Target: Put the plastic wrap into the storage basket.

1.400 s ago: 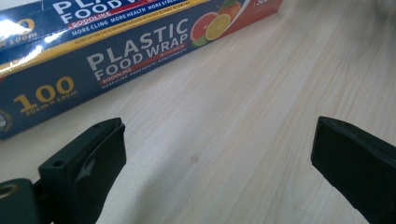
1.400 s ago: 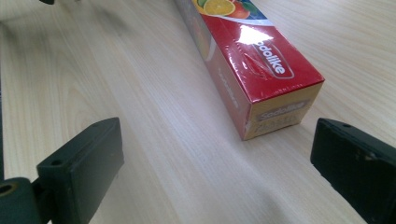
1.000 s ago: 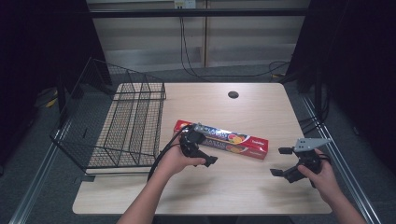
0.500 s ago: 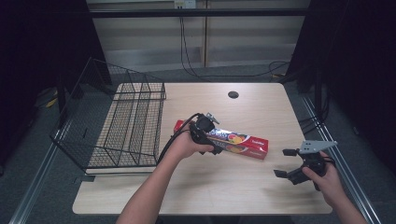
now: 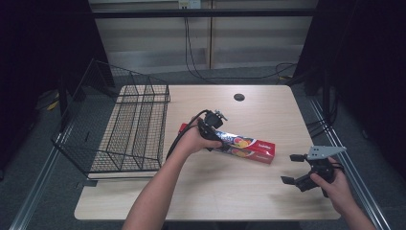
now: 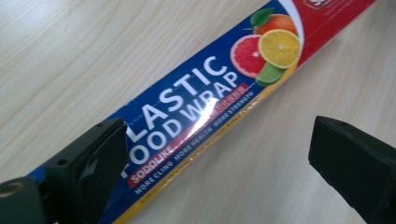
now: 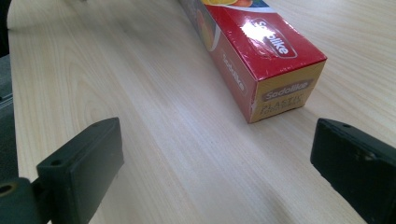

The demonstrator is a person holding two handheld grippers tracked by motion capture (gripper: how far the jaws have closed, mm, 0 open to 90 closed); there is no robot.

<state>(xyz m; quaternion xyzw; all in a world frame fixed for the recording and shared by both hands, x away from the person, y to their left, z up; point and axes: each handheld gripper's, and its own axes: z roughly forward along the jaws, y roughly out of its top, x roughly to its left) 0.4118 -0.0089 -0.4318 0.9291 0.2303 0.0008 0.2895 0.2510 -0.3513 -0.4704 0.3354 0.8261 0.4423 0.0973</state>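
Reaching in from the near edge, two forearms cross a pale wood-grain table set on a grey floor, with dark curtains at both sides and a light wall panel with hanging cables at the back. Near right corner: the right gripper sits low over bare tabletop close to the table's right edge, jaws wide apart, nothing between them. In the right gripper view its jaws frame open wood, and the yellow end flap of the plastic wrap box lies ahead of them, apart from both jaws, nearer the right-hand one.

Bare wood runs along the whole near edge and between the two hands — plenty of free surface there. Mid-table, the plastic wrap box lies flat on its long side, angled, red end toward the right gripper. The left gripper is over the box's left half, hand wrapped round the handle. In the left gripper view the jaws stand wide apart, one on either side of the box lying slantwise between them; whether a jaw touches it — cannot tell.

Left of the box, a black wire basket takes up the table's left side, its tall back overhanging that edge. Farther back, the tabletop is open apart from a dark round hole near the far edge.
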